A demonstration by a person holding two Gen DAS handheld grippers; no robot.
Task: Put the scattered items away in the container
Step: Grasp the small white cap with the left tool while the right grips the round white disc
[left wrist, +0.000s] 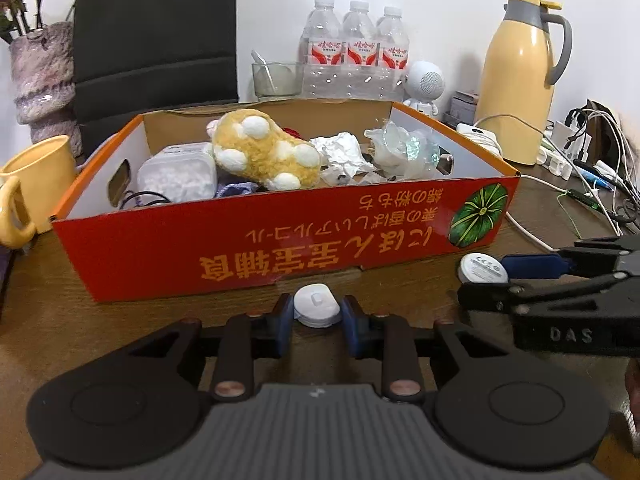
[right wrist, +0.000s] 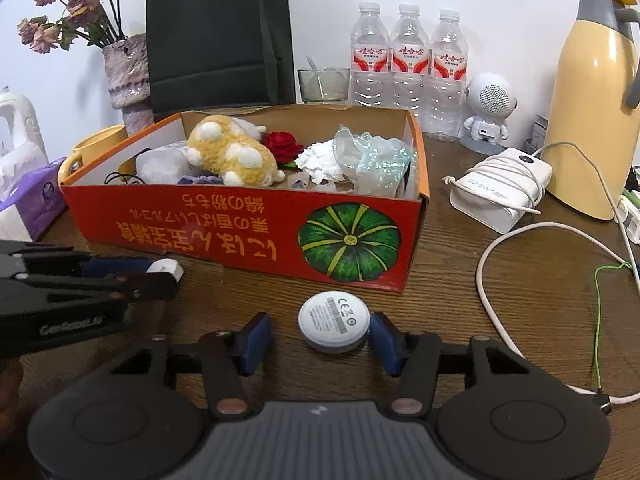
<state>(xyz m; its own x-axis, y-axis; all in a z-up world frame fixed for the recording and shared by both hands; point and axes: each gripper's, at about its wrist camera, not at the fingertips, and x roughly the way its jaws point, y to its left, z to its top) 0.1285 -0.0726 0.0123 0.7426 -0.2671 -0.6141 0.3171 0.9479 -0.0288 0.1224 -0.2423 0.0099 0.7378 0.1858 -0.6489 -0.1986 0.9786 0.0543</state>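
Observation:
On the wooden table, in front of the orange-red cardboard box (left wrist: 280, 240) (right wrist: 240, 224), lie two white items. In the left wrist view my left gripper (left wrist: 317, 322) is shut on a small white adapter (left wrist: 316, 308), both blue pads against its sides. The right wrist view shows the same gripper (right wrist: 160, 274) and adapter (right wrist: 166, 269) at the left. My right gripper (right wrist: 320, 342) (left wrist: 486, 283) is open around a round white disc (right wrist: 334, 326) (left wrist: 482, 268). The disc rests on the table; the right pad is at its edge and the left pad stands apart.
The box holds a yellow plush toy (right wrist: 232, 152), crumpled tissue (right wrist: 320, 162), clear plastic (right wrist: 372, 156) and a swab tub (left wrist: 176, 176). Behind stand water bottles (right wrist: 408, 60), a yellow thermos (right wrist: 588, 120), a yellow mug (left wrist: 36, 184) and a vase (right wrist: 128, 76). A power bank (right wrist: 500, 192) and cables (right wrist: 492, 264) lie right.

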